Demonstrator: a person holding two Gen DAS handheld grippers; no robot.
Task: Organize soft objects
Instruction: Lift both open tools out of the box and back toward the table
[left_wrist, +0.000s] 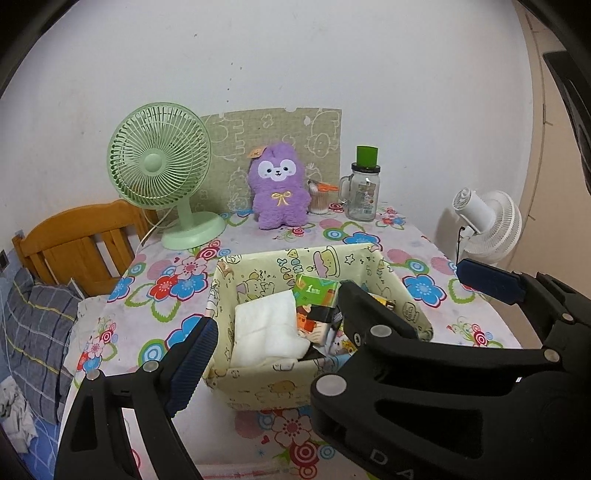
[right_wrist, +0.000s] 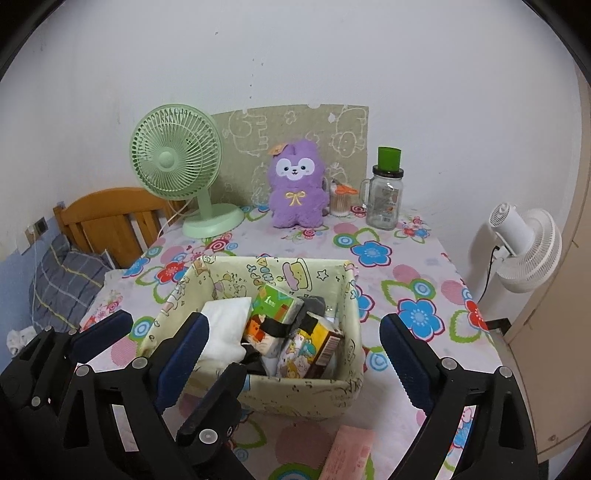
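A cream cartoon-print fabric bin (left_wrist: 258, 387) (right_wrist: 306, 395) stands mid-table. It holds a white folded cloth (left_wrist: 267, 328) (right_wrist: 227, 321), a green tissue pack (left_wrist: 314, 290) (right_wrist: 277, 302) and several small printed packs. A purple plush toy (left_wrist: 279, 186) (right_wrist: 297, 186) sits upright at the table's back. My left gripper (left_wrist: 273, 310) is open and empty, its jaws straddling the bin's near left side. My right gripper (right_wrist: 295, 332) is open and empty above the bin's front; in the left wrist view its blue pad (left_wrist: 487, 280) shows at the right.
A green desk fan (left_wrist: 162, 173) (right_wrist: 181, 166) stands back left. A glass jar with green lid (left_wrist: 364, 184) (right_wrist: 386, 192) and a cotton-swab cup (right_wrist: 340, 201) stand back right. A pink pack (right_wrist: 347, 454) lies near the front edge. A white fan (right_wrist: 524, 247) and a wooden chair (left_wrist: 77, 243) flank the table.
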